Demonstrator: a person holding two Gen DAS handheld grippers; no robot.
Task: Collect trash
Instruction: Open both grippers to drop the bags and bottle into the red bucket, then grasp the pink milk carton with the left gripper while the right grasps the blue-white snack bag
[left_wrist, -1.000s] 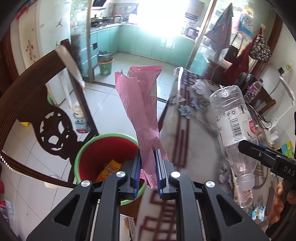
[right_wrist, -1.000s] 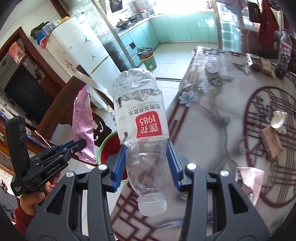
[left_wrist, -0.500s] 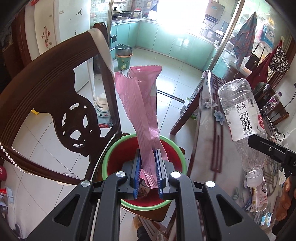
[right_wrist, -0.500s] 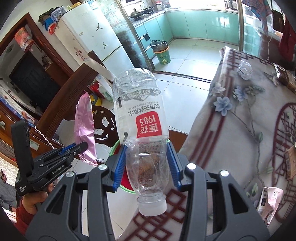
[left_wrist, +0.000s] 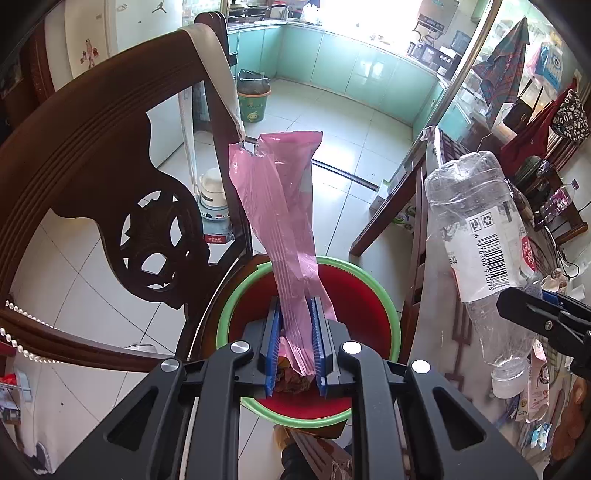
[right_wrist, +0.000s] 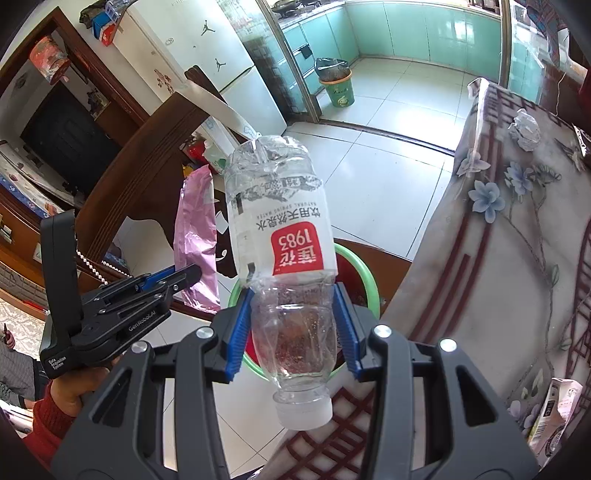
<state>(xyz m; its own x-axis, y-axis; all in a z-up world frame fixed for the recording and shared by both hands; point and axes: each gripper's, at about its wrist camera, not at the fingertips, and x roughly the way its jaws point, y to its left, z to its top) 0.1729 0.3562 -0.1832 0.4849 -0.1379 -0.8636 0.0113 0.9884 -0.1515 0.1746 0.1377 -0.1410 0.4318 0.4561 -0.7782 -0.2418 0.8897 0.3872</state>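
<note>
With our left gripper (left_wrist: 294, 341) pinching the pink wrapper (left_wrist: 280, 206) above the red bin (left_wrist: 364, 295) and our right gripper (right_wrist: 291, 332) clamping the bottle (right_wrist: 282, 236), we risk a loose wrapper drifting past the rim

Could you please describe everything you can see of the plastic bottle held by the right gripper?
The plastic bottle is clear, crumpled and apparently empty, with a white label bearing a red patch reading 1983 and a barcode. It is upside down, its white cap pointing toward the camera. The right gripper clamps its shoulder between blue-padded fingers, holding it in the air near the red bucket.
</note>
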